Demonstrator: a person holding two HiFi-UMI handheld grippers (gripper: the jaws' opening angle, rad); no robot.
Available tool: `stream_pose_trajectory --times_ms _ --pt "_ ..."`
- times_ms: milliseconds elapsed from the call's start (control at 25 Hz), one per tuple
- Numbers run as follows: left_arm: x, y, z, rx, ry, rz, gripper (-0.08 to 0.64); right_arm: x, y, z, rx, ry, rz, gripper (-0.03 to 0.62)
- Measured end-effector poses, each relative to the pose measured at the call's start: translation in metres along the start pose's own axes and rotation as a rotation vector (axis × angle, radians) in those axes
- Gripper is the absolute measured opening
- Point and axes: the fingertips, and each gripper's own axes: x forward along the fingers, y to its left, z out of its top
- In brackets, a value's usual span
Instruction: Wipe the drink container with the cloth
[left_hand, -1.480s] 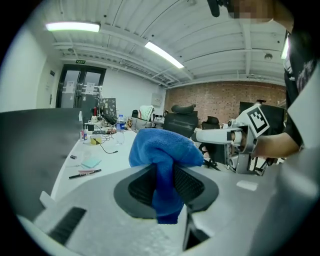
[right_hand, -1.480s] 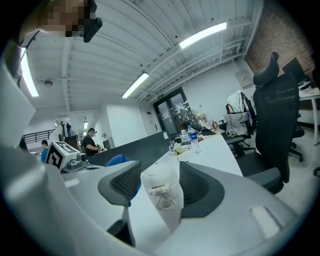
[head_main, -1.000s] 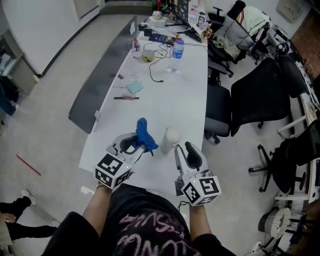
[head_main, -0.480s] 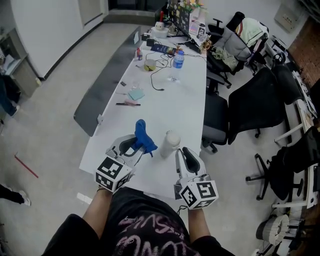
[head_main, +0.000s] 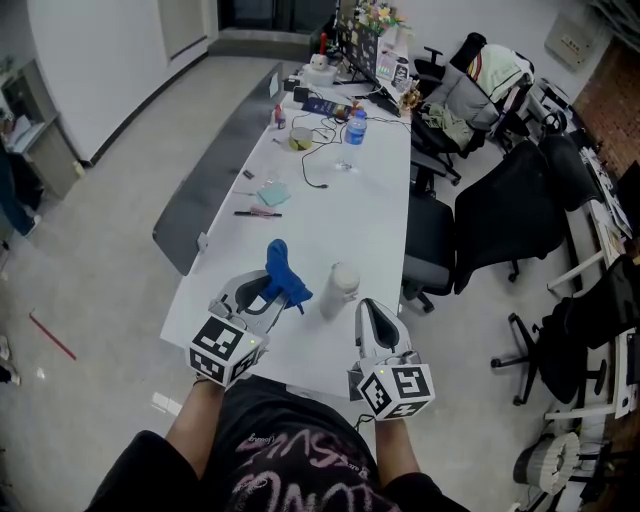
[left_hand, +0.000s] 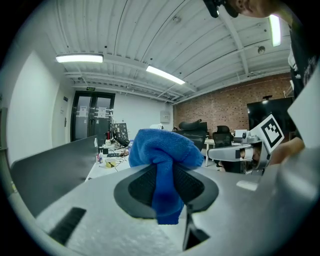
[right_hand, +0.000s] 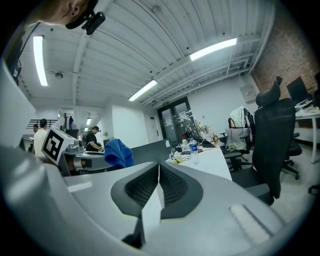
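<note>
A blue cloth (head_main: 281, 273) is bunched between the pads of my left gripper (head_main: 272, 292), which is shut on it at the near end of the white table (head_main: 372, 205). In the left gripper view the cloth (left_hand: 164, 150) bulges above the pads and hangs down between them. A white drink container (head_main: 341, 287) stands upright just right of the cloth. My right gripper (head_main: 370, 312) sits right of the container and nearer me, apart from it. Its jaws have just been closing and now meet, with nothing between them (right_hand: 158, 181). The cloth (right_hand: 119, 153) shows at its left.
Farther along the table are a water bottle (head_main: 353, 108), a black cable (head_main: 312, 150), a pale green pad (head_main: 270, 193) and a pen (head_main: 256, 213). A grey partition (head_main: 205, 180) runs along the left side. Black office chairs (head_main: 505, 215) stand to the right.
The right gripper's jaws stood open a second ago and are now together. Both grippers have shifted only slightly, and the cloth stays in the left gripper.
</note>
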Motion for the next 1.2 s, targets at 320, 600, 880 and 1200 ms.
stream_pose_trajectory --times_ms 320,600,880,1200 --pt "-0.002 -0.003 0.0 0.0 0.0 0.006 0.091 -0.005 -0.005 -0.003 -0.011 0.013 -0.023 0.009" --pt "-0.003 -0.005 0.0 0.001 -0.006 0.002 0.091 -0.007 -0.006 -0.003 -0.021 0.018 -0.032 0.009" --pt "-0.009 -0.003 0.002 -0.003 -0.015 0.012 0.091 -0.009 -0.002 -0.003 -0.034 0.021 -0.033 0.009" --pt "-0.017 -0.001 0.0 -0.009 -0.018 0.021 0.091 -0.01 0.006 -0.004 -0.047 0.026 -0.031 0.009"
